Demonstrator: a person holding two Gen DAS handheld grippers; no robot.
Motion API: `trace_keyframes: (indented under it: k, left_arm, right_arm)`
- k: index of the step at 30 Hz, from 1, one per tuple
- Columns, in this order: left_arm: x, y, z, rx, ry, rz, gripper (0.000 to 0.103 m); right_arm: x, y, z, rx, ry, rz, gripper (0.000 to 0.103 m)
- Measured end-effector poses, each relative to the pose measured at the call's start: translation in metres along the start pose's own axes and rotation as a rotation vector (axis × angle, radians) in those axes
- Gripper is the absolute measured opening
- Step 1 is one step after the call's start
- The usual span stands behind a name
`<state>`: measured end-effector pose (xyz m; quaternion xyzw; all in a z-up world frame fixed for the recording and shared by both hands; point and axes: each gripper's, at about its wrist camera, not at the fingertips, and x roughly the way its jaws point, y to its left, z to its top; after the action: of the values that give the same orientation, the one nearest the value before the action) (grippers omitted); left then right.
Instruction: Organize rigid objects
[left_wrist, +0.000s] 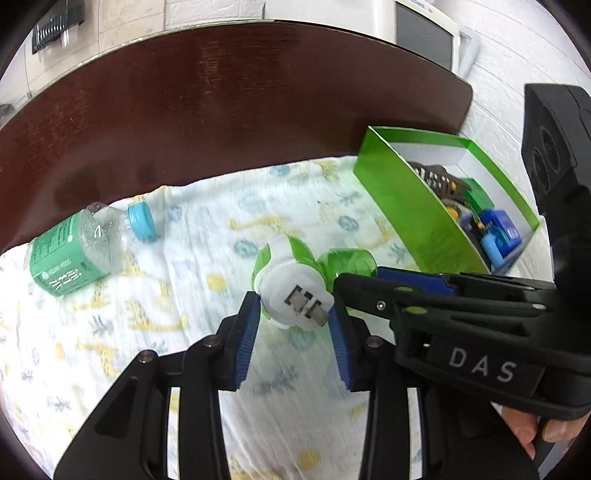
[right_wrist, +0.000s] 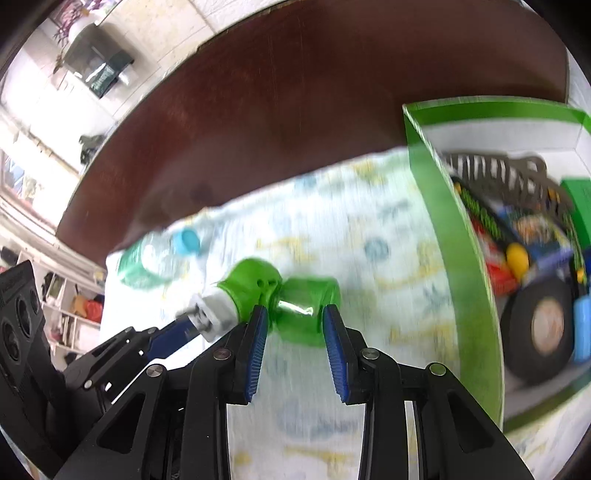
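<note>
Both grippers pinch the green plug-in device (left_wrist: 291, 273), lifted over the bed left of the green box (left_wrist: 406, 206): the left gripper (left_wrist: 295, 314) clamps its white plug end, the right gripper (right_wrist: 295, 325) its green bottle. Release left first, I'd judge, then carry it rightward into the box.

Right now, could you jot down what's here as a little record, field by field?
surface: patterned cloth by a dark wooden board
held item: green and white plug-in device
left tongs: closed on the device's white plug end
right tongs: around its green bottle end, contact unclear
box: green, open, holds a toy truck
bottle: lying on its side, blue cap
</note>
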<state>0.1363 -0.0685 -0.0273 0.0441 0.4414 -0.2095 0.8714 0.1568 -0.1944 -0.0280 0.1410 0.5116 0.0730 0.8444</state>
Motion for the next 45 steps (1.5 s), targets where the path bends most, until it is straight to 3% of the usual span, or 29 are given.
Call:
trace_keyframes:
  k: [6, 11, 15, 16, 17, 18, 19, 21, 26, 28, 29, 31, 36, 39, 42, 45]
  left_arm:
    - [-0.003, -0.010, -0.012, 0.040, -0.002, 0.029, 0.036]
    - [-0.003, -0.009, -0.011, 0.028, -0.006, 0.042, 0.034]
    - [-0.012, -0.015, -0.006, 0.076, -0.038, 0.072, 0.034]
    - [-0.016, -0.017, -0.003, 0.077, -0.044, 0.053, 0.031]
    - [-0.019, -0.018, 0.000, 0.078, -0.047, 0.012, 0.019]
    - [-0.023, -0.022, 0.003, 0.084, -0.048, -0.009, 0.017]
    - [-0.027, -0.027, 0.005, 0.101, -0.062, 0.006, 0.017]
    - [-0.031, -0.038, 0.010, 0.144, -0.087, 0.035, 0.017]
    - [-0.043, -0.027, 0.010, 0.079, -0.096, 0.037, 0.027]
    - [-0.045, -0.010, 0.008, 0.040, -0.107, 0.065, 0.052]
    - [-0.045, 0.000, 0.007, 0.019, -0.114, 0.094, 0.054]
    - [-0.046, 0.018, 0.005, -0.024, -0.109, 0.119, 0.054]
    - [-0.047, 0.055, 0.006, -0.132, -0.107, 0.142, 0.054]
    - [-0.043, 0.067, 0.014, -0.154, -0.109, 0.167, 0.054]
    - [-0.037, 0.078, 0.026, -0.171, -0.100, 0.146, 0.054]
    - [-0.026, 0.082, 0.033, -0.178, -0.077, 0.141, 0.054]
  right_arm:
    - [-0.001, -0.004, -0.020, 0.004, 0.007, 0.013, 0.035]
    - [0.006, -0.009, -0.020, 0.013, 0.007, 0.016, 0.035]
    - [-0.002, -0.001, -0.017, -0.040, -0.028, -0.009, 0.034]
    - [-0.006, 0.000, -0.016, -0.047, -0.035, -0.010, 0.032]
    - [-0.011, 0.000, -0.014, -0.047, -0.043, 0.000, 0.032]
    - [-0.015, 0.000, -0.013, -0.046, -0.047, 0.030, 0.027]
    - [-0.019, 0.001, -0.011, -0.048, -0.048, 0.061, 0.015]
    - [-0.031, 0.005, -0.007, -0.069, -0.078, 0.041, 0.012]
    - [-0.051, -0.017, -0.007, -0.007, -0.108, 0.084, 0.012]
    - [-0.051, -0.027, -0.011, 0.010, -0.101, 0.067, 0.021]
    - [-0.050, -0.032, -0.013, 0.012, -0.094, 0.053, 0.026]
    - [-0.046, -0.037, -0.015, 0.022, -0.084, 0.053, 0.037]
    - [-0.035, -0.033, -0.014, 0.014, -0.064, 0.039, 0.037]
    - [-0.032, -0.021, -0.010, -0.008, -0.073, 0.009, 0.037]
    - [-0.028, -0.007, -0.004, -0.027, -0.073, -0.006, 0.038]
    - [-0.025, 0.005, 0.008, -0.024, -0.086, 0.027, 0.038]
